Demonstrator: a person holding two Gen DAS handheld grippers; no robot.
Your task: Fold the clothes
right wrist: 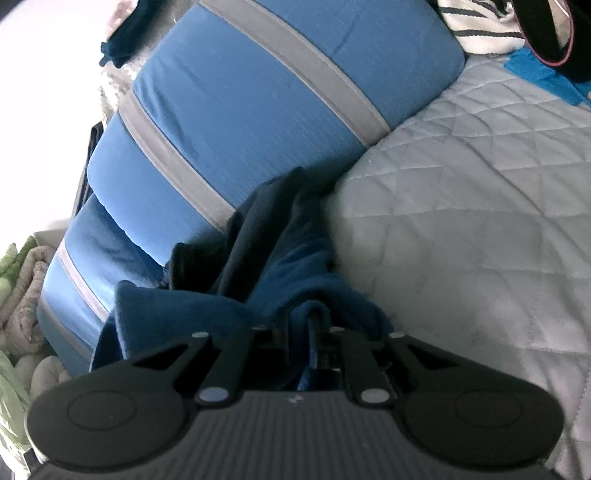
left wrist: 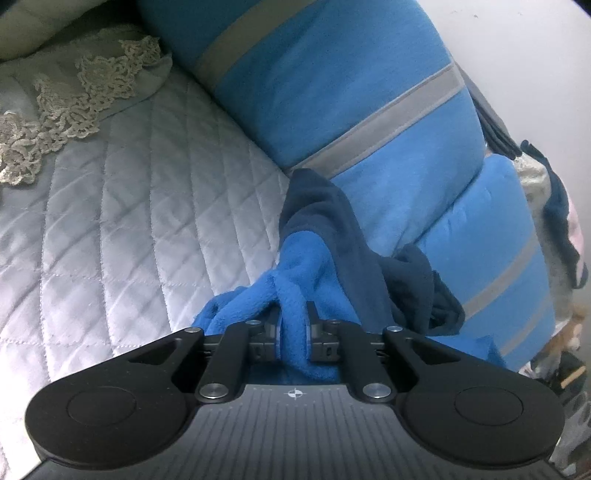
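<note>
Two claws hold one blue fleece garment (left wrist: 314,258) between us, bright blue on one face and dark navy on the other. In the left wrist view, our left claw (left wrist: 294,325) is clamped on a bunched fold of the bright blue fleece, which fills the narrow gap between the pads and spills over them to the left. From there the garment runs away from us in a twisted band, its navy side turned up, toward the far end, where it meets the cushion. In the right wrist view, our right claw (right wrist: 301,332) is closed on another fold of the same garment (right wrist: 280,251); the cloth is dark and blurred there, wrapped over the fingertips, so we cannot make out the pads themselves.

Most of the garment lies along the seam where the bed meets a large blue cushion (left wrist: 332,92) with grey stripes, which leans against the pale wall (left wrist: 535,55) behind. The bed wears a grey quilted cover (left wrist: 129,203) stitched in diamonds. Far left in the left view lies a cream lace cloth (left wrist: 74,92). Far right in the right view we see a white piece with dark stripes (right wrist: 476,26), beside a dark item we cannot identify.
</note>
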